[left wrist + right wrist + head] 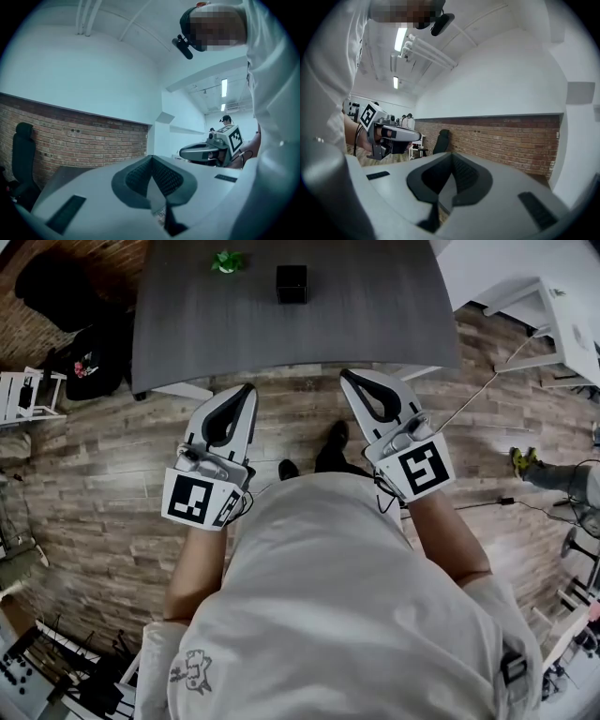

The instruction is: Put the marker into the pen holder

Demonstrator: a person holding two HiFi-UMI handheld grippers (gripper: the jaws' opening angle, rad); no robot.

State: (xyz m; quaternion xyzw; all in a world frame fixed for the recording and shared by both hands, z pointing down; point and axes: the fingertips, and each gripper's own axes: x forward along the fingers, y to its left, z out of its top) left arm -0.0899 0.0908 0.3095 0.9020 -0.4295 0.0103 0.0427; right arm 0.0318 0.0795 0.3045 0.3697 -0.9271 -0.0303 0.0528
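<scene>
A black cube-shaped pen holder [292, 284] stands on the dark table [375, 324] near its far edge. A small green object [227, 261], perhaps the marker, lies to its left. My left gripper [248, 388] and right gripper [345, 376] hang side by side over the wooden floor, short of the table's near edge. Both are shut with nothing between the jaws. The left gripper view shows its own closed jaws [151, 159] and the right gripper [211, 150] beyond. In the right gripper view the closed jaws [451, 157] point at a brick wall, with the left gripper [393, 136] off to the side.
A black bag [89, 362] and a dark chair [56, 287] sit left of the table. White furniture [562, 315] stands at the right, and a cable [478, 395] runs across the floor. A white rack [23, 395] is at the far left.
</scene>
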